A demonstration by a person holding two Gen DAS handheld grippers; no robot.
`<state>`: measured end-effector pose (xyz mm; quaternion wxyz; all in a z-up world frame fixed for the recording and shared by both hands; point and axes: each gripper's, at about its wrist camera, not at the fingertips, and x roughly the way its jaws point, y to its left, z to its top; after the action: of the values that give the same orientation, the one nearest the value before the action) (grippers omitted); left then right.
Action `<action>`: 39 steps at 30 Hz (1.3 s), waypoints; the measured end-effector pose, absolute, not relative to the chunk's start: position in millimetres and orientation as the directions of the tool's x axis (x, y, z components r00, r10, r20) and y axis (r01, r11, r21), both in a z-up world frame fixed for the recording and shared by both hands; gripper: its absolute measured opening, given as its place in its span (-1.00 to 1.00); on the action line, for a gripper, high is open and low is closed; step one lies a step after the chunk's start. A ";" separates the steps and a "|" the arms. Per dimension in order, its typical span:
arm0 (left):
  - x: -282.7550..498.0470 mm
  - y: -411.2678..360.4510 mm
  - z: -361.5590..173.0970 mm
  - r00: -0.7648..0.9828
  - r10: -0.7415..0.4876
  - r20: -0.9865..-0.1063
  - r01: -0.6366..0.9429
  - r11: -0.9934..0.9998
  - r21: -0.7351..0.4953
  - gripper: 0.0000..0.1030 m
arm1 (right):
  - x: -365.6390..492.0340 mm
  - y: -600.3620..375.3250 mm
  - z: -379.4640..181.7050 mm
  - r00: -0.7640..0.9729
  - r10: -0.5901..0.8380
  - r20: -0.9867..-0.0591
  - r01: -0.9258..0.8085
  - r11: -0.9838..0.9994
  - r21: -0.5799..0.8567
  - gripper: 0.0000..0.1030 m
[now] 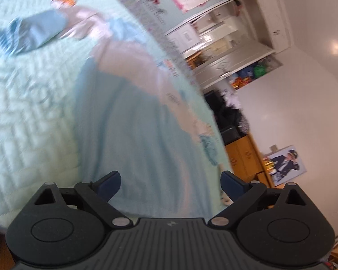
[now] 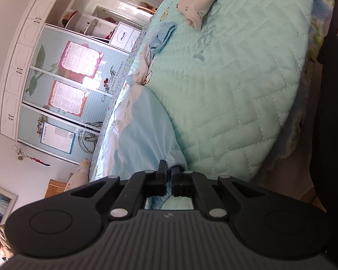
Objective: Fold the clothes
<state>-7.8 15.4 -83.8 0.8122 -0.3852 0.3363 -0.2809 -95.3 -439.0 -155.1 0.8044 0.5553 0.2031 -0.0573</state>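
Left wrist view: left gripper (image 1: 170,181) fingers spread wide, empty, above blue garment (image 1: 128,135) lying mid-frame on quilted bed (image 1: 27,117). Right wrist view: right gripper (image 2: 168,177) fingers pinched on garment's gathered edge, lower centre.

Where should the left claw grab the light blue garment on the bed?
Take the light blue garment at its near hem, coming in low from the bed's edge. The cloth lies flat under the open left claw, while the right claw already pinches another edge.

Mint quilted bed (image 2: 247,94) under scattered blue garments (image 2: 144,132).
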 end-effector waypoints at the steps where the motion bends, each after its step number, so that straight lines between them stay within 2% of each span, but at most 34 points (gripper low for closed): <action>1: -6.5 12.9 -78.1 0.616 -0.724 -0.311 0.221 0.538 -0.814 0.89 | -95.2 -438.6 -154.4 0.912 0.135 -0.387 0.315 0.373 0.873 -0.85; 5: 12.0 -2.7 -81.2 0.575 -0.755 -0.317 0.219 0.515 -0.829 0.94 | -96.4 -438.4 -148.6 0.913 0.154 -0.377 0.308 0.346 0.886 -0.74; 7: 18.2 -7.9 -97.0 0.531 -0.759 -0.377 0.157 0.525 -0.837 0.93 | -97.2 -438.4 -144.8 0.917 0.169 -0.363 0.289 0.348 0.892 -0.62; 9: 14.0 -8.3 -112.8 0.504 -0.716 -0.483 0.082 0.596 -0.799 0.80 | -98.3 -438.2 -139.9 0.917 0.194 -0.348 0.263 0.360 0.895 -0.62; 10: 8.6 -4.3 -118.5 0.508 -0.707 -0.493 0.077 0.607 -0.791 0.73 | -97.7 -437.8 -137.0 0.916 0.226 -0.331 0.237 0.362 0.902 -0.61; 11: 3.0 0.6 -123.6 0.513 -0.701 -0.496 0.071 0.610 -0.789 0.64 | -97.7 -436.5 -133.7 0.913 0.264 -0.311 0.204 0.365 0.908 -0.61; 14: -13.1 21.8 -131.0 0.534 -0.714 -0.453 0.041 0.557 -0.829 0.63 | -97.0 -427.2 -119.5 0.897 0.373 -0.239 0.080 0.394 0.916 -0.47; 17: -19.3 32.8 -127.7 0.549 -0.705 -0.449 0.026 0.551 -0.834 0.64 | -90.3 -412.5 -101.2 0.878 0.434 -0.204 -0.011 0.444 0.896 -0.31; 19: -20.9 33.2 -121.0 0.560 -0.692 -0.455 0.026 0.564 -0.825 0.72 | -83.5 -405.1 -93.6 0.871 0.450 -0.198 -0.040 0.467 0.883 -0.08; 21: -21.3 30.9 -112.7 0.571 -0.687 -0.450 0.043 0.572 -0.819 0.79 | -73.9 -402.5 -95.1 0.865 0.445 -0.232 -0.004 0.469 0.883 0.10; 26: -15.3 11.5 -92.9 0.570 -0.728 -0.381 0.151 0.548 -0.822 0.87 | -54.2 -411.7 -132.2 0.837 0.451 -0.309 0.153 0.349 0.925 0.11; 28: -11.6 2.3 -93.8 0.557 -0.728 -0.399 0.162 0.567 -0.808 0.88 | -59.1 -414.6 -149.1 0.826 0.465 -0.318 0.207 0.274 0.939 -0.04; 29: -9.4 -0.4 -98.7 0.545 -0.721 -0.428 0.139 0.581 -0.802 0.88 | -63.2 -415.1 -150.0 0.826 0.471 -0.311 0.208 0.259 0.943 -0.05; 32: -6.9 -1.0 -115.5 0.518 -0.709 -0.479 0.075 0.595 -0.800 0.86 | -74.2 -414.0 -136.8 0.827 0.458 -0.328 0.199 0.308 0.931 -0.03; 39: -13.9 21.1 -108.3 0.570 -0.720 -0.396 0.091 0.534 -0.840 0.86 | -82.6 -435.6 -104.3 0.881 0.375 -0.288 0.151 0.354 0.923 0.14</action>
<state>-13.9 21.1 -108.3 0.7866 -0.4079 0.3853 -0.2576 -82.6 -435.6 -104.3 0.7890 0.5640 0.2331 0.0712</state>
